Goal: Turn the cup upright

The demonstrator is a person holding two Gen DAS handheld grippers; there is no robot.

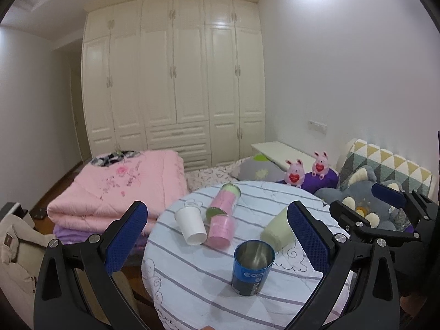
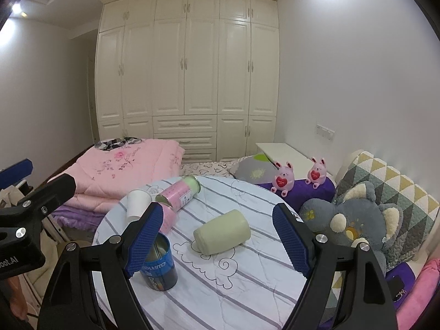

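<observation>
A round table (image 1: 192, 283) with a striped cloth holds several cups. A blue metal cup (image 1: 253, 266) stands upright near the front; it also shows in the right wrist view (image 2: 161, 265). A pale green cup (image 2: 222, 232) lies on its side, also seen in the left wrist view (image 1: 277, 232). A white paper cup (image 1: 191, 225) and a pink cup (image 1: 220, 231) lie on their sides, as does a pink-and-green can (image 1: 224, 199). My left gripper (image 1: 217, 236) is open above the blue cup. My right gripper (image 2: 217, 236) is open around the green cup, above it.
A folded pink quilt (image 1: 121, 189) lies on the bed to the left. Grey plush toys (image 2: 354, 220), two pink bunnies (image 2: 283, 178) and a patterned cushion (image 2: 390, 184) sit at the right. A white wardrobe (image 1: 173, 77) fills the back wall.
</observation>
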